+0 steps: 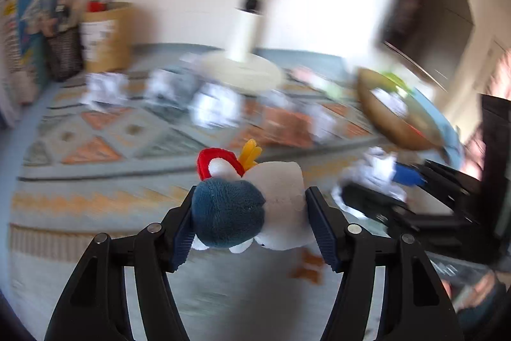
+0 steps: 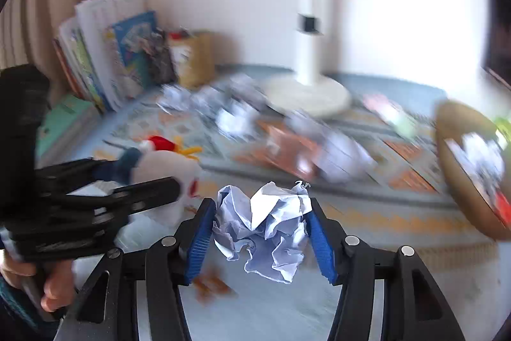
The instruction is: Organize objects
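The plush bird toy (image 1: pixel 246 206), blue-headed with a red comb and white body, is sitting between the fingers of my left gripper (image 1: pixel 250 222), which are clenching on its head and flank and carrying it clear of the rug (image 1: pixel 95 130). The crumpled paper ball (image 2: pixel 265 222) is likewise being grasped by the fingers of my right gripper (image 2: pixel 260 232), pads pressing on both of its sides. In the right wrist view the left gripper (image 2: pixel 95 203) is showing just beside and to the left, the toy (image 2: pixel 159 168) at its tip and a hand (image 2: pixel 48 280) on its handle. More paper wads (image 2: pixel 236 120) are lying scattered on the rug near the white fan base (image 2: pixel 313 95); a brown basket (image 2: pixel 469 168), already holding paper, is tilting into view at the right. I am judging the step as carrying after pickup. The next move is calling for bringing each load over its proper container, probably the basket for the paper, before releasing.
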### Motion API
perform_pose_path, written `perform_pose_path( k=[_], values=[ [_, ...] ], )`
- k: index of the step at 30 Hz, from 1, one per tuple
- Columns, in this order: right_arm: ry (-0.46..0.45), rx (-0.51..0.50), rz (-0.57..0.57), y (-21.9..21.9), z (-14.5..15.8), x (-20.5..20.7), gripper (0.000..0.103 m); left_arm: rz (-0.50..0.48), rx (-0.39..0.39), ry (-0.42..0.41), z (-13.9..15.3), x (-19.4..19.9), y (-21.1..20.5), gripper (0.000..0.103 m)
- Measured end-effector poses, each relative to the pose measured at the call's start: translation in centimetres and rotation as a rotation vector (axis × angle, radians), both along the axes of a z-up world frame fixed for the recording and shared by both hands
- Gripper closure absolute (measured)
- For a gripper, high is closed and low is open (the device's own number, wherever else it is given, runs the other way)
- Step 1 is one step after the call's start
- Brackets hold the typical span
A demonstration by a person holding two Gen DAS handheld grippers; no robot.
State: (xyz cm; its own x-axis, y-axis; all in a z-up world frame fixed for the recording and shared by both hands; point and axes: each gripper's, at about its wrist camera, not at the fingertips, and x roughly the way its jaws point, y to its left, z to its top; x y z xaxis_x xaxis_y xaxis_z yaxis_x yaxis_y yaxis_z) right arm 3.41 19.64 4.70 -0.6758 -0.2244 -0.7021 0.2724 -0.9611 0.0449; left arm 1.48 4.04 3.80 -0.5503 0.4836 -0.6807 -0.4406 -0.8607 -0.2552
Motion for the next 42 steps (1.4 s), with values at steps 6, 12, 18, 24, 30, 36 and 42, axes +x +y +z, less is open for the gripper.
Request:
perform_pose_path(
  k=[6,12,18,24,30,36,42],
  values=[
    [-0.022,0.041,-0.087,5.5,-3.2,1.1,0.041,-0.04,-0.081,-0.061,-2.7,0.6,3.8,0.03],
    [-0.034,-0.04,-0.049,6.8,-3.2,1.6,0.012,0.062,-0.04,-0.102,-2.8,1.5,1.0,0.011],
    [-0.032,-0.104,-0.074,7.7,-3.1,1.7,0.012,0.07,0.103,-0.178,-2.5,4.2,-2.1,0.006],
    [-0.024,-0.137,-0.105,8.5,-2.9,1.8,0.012,0.051,0.164,-0.187,-2.5,4.1,0.9,0.002],
    [-0.028,-0.15,-0.127,8.9,-3.0,1.8,0.012,-0.007,0.072,-0.2,-3.0,-1.1,4.1,0.002],
    [-0.024,-0.173,-0.154,9.6,-3.0,1.8,0.012,-0.008,-0.07,-0.131,-2.8,-1.2,4.6,0.002],
    [-0.022,-0.184,-0.152,9.7,-3.0,1.9,0.012,0.151,-0.145,-0.093,-2.7,1.9,1.9,0.002]
  ],
)
